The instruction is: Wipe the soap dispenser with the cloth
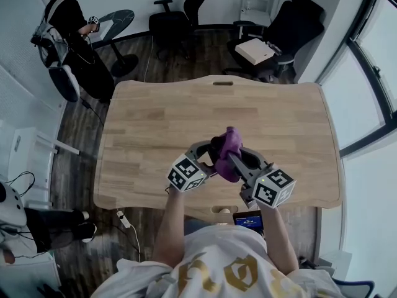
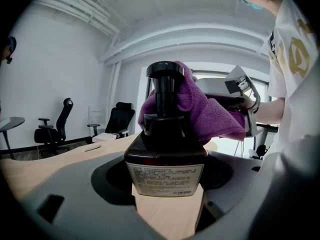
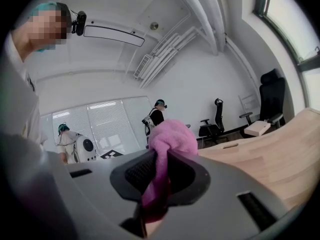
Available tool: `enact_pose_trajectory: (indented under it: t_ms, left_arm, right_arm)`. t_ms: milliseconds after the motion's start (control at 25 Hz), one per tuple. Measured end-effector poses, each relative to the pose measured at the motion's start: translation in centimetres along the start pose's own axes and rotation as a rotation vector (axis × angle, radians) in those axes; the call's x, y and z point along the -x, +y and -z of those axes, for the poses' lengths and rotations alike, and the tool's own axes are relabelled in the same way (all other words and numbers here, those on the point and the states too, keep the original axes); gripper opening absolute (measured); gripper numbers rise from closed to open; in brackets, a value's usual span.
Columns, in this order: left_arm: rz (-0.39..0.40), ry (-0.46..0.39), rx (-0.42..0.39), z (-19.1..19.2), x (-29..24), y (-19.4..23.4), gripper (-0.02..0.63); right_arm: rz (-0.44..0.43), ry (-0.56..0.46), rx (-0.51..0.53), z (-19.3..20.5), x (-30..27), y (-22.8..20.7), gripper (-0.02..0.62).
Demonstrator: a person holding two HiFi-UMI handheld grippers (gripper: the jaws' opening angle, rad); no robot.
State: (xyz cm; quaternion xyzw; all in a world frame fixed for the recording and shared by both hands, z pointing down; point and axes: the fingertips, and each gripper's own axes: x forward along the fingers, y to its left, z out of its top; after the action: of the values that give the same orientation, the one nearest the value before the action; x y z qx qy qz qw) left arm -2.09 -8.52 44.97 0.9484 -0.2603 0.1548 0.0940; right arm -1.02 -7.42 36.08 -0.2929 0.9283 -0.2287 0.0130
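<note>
While the table (image 1: 155, 123) fills the middle of the head view, both grippers meet near its lower edge. Left gripper (image 1: 209, 155) has its jaws clamped on the upright dark dispenser (image 2: 165, 149). Right gripper (image 1: 239, 163) pinches the purple cloth (image 2: 210, 116), which is pressed against the dispenser's pump and shoulder.
</note>
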Motion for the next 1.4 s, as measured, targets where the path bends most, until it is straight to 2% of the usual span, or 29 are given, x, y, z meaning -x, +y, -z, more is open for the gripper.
enact_pose_trajectory:
  t_ms: [240,520,840,1080,1200,1400]
  left_arm:
    - [0.031,-0.004,-0.017,-0.5,-0.2,-0.8,0.353]
    - [0.045,-0.026,-0.011,-0.9,-0.4,-0.9,0.353]
    - [0.045,-0.037,-0.010,-1.2,-0.1,-0.6,0.353]
    - [0.094,-0.011,-0.045,-0.8,-0.4,-1.8,0.353]
    - [0.131,-0.022,-0.033,-0.9,-0.4,-2.3,0.353]
    - [0.190,-0.055,-0.002,-1.5,0.4,-3.0,0.353]
  right_arm:
    - [0.021,-0.021,-0.008,-1.0,0.2,-1.3,0.060]
    - [-0.009,0.008,-0.008,-1.7,-0.6,-2.4,0.060]
    - [-0.006,-0.026,-0.121,-1.8,-0.9,-3.7,0.060]
    - [-0.025,-0.004,-0.155,-1.5,-1.6,-4.4,0.060]
    - [-0.054,0.004,-0.161,-1.4,-2.3,-4.3,0.060]
    - [-0.152,-0.004,-0.228,-1.5,-3.4,-3.6,0.060]
